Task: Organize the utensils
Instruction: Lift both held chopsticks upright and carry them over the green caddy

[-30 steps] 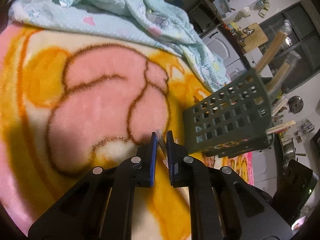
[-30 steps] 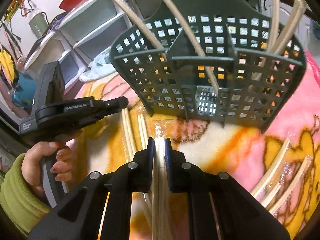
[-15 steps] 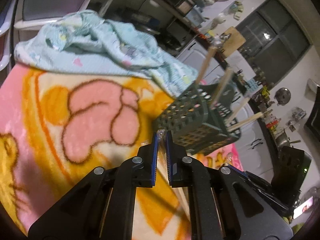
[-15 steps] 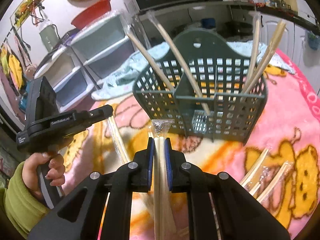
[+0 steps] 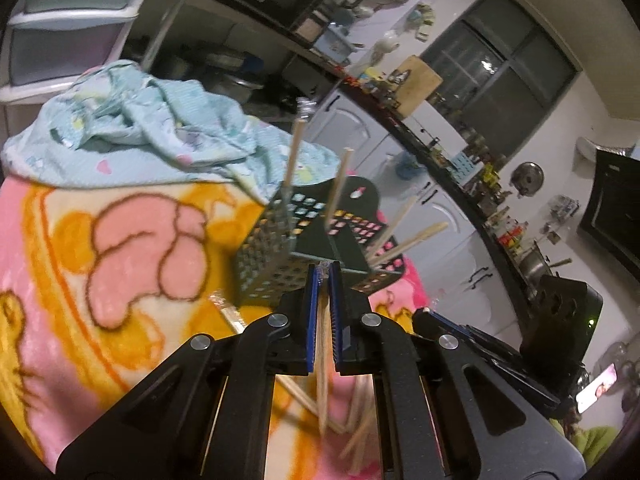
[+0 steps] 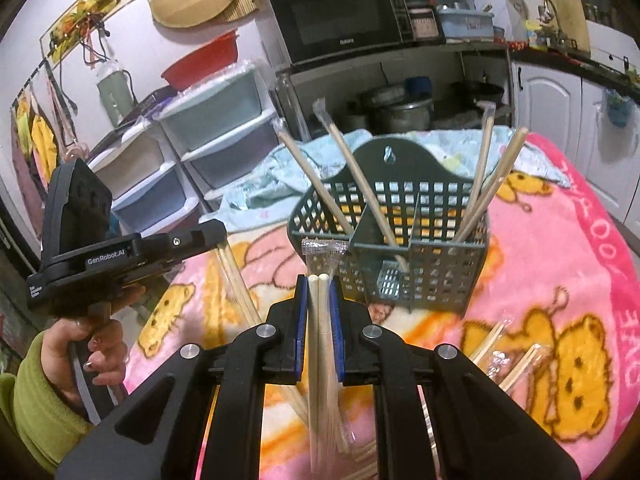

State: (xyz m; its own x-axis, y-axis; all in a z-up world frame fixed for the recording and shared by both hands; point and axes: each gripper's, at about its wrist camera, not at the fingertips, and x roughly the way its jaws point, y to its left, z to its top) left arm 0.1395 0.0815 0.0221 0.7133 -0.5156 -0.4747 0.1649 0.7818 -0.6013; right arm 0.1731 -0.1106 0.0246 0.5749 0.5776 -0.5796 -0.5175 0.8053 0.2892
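A dark green perforated utensil basket (image 6: 404,256) stands on a pink and yellow cartoon blanket (image 6: 560,264), with several wrapped chopstick pairs leaning in its compartments. It also shows in the left wrist view (image 5: 280,264). My right gripper (image 6: 319,280) is shut on a plastic-wrapped pair of chopsticks (image 6: 319,344), held in the air in front of the basket. My left gripper (image 5: 324,272) is shut on another wrapped pair of chopsticks (image 5: 322,360), raised just before the basket's near rim. The left gripper body and hand show in the right wrist view (image 6: 120,256).
Loose wrapped chopsticks lie on the blanket to the right of the basket (image 6: 516,352) and under the left gripper (image 5: 228,312). A crumpled light blue cloth (image 5: 160,136) lies behind the basket. Plastic drawers (image 6: 208,136), a microwave (image 6: 340,28) and kitchen counters stand beyond.
Both grippers have lifted their chopstick pairs up off the blanket and now look down at the basket from higher. The basket has not moved.
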